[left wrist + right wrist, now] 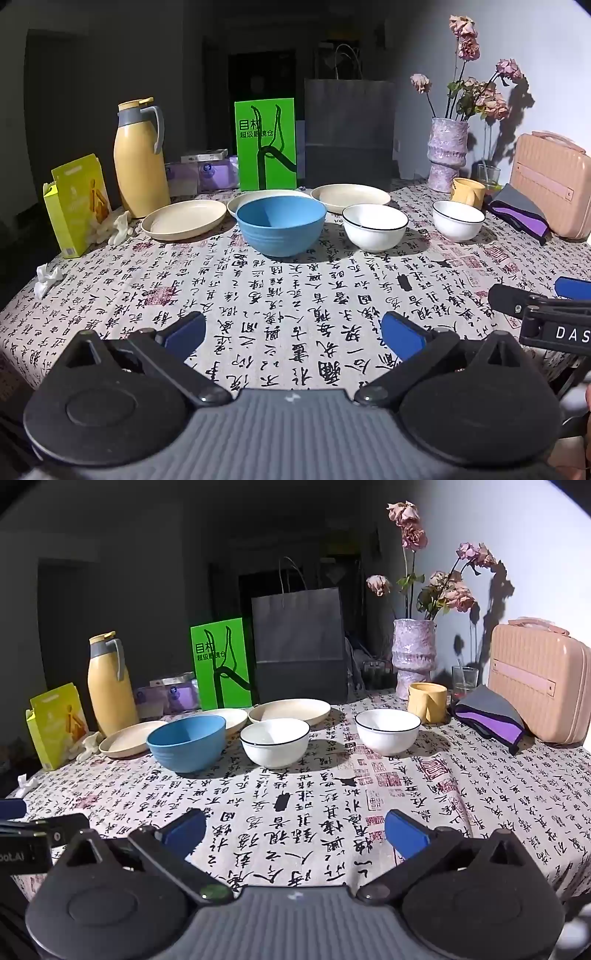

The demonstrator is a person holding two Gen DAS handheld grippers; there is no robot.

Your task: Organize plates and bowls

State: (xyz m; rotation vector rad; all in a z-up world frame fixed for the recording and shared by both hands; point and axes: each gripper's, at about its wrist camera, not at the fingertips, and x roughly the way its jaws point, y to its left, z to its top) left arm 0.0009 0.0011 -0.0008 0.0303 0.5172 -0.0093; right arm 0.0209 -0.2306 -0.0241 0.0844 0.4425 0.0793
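three cream plates (184, 218) are laid in a row at the far side of the cloth-covered table (295, 295), with a ribbed blue bowl (280, 225) and two white black-rimmed bowls (375, 226) just in front. the white bowls are judged glazed ceramic: stiff, slick, breakable, best pinched at the rim wall. the plates look matte and lighter, shallow, to be taken by the raised edge. the left gripper (295, 332) and right gripper (295, 830) are held well short of them, jaws spread wide, nothing between.
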